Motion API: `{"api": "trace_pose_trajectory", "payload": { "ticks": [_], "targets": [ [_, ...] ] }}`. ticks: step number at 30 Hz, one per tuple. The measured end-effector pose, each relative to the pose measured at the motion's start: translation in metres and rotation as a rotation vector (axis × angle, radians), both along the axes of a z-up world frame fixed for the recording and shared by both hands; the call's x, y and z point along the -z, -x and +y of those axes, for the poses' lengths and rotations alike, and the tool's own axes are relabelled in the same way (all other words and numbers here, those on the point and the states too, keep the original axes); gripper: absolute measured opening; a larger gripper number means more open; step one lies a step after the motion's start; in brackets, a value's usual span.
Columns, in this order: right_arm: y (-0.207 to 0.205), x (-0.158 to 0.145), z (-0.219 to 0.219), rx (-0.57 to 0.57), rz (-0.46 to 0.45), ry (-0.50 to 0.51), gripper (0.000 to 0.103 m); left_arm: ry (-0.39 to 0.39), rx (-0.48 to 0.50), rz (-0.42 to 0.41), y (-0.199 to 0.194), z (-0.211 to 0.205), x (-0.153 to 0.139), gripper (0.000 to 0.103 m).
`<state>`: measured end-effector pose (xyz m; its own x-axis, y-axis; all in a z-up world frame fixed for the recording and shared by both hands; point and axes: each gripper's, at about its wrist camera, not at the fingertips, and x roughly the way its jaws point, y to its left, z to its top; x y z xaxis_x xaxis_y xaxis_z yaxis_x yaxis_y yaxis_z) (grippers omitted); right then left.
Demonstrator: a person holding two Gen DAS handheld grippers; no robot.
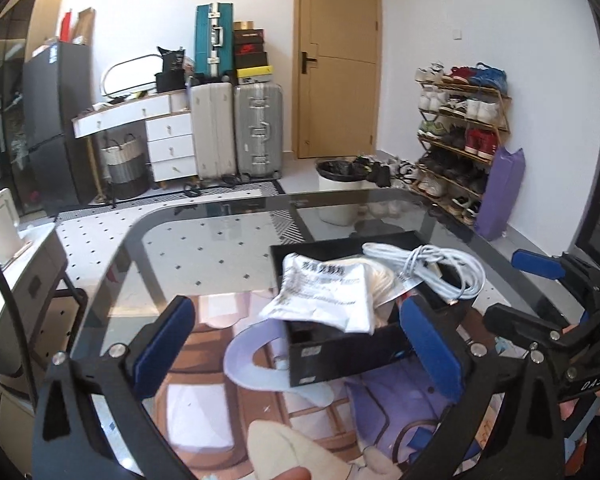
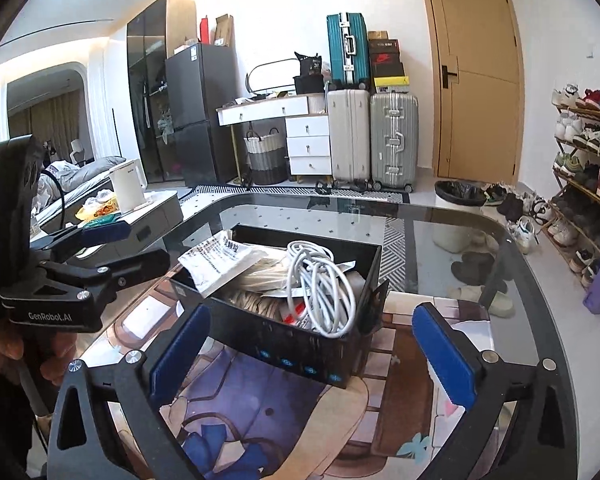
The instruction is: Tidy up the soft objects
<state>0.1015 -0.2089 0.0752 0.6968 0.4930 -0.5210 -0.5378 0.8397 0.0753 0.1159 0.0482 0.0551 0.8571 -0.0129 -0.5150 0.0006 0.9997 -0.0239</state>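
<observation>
Both wrist views near, angled down, sharing black box (image 1: 340, 344) (image 2: 300, 344).

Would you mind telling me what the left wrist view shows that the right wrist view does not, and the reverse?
Only the left wrist view shows the purple bag by the shoe rack whole. Only the right wrist view shows the white kettle whole and the bed. Both show the black box holding the white cable and the printed packet, with both grippers open.

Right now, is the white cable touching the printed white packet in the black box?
Cannot tell. In the right wrist view the coiled white cable lies beside the printed white packet in the black box, but neither view plainly shows contact or a gap.
</observation>
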Motion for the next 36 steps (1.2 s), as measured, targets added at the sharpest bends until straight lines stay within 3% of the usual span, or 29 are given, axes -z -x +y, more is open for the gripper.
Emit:
{"api": "trace_pose_trajectory", "payload": {
  "ticks": [18,36],
  "targets": [
    [0.034,0.014,-0.006,-0.009,-0.050,-0.037,0.102,-0.002,-0.048,-0.012,0.032,-0.003,0.035,0.103],
    [0.046,0.020,-0.013,-0.012,-0.086,-0.033,0.102,-0.004,-0.042,-0.031,0.033,-0.005,0.039,0.103]
  ]
}}
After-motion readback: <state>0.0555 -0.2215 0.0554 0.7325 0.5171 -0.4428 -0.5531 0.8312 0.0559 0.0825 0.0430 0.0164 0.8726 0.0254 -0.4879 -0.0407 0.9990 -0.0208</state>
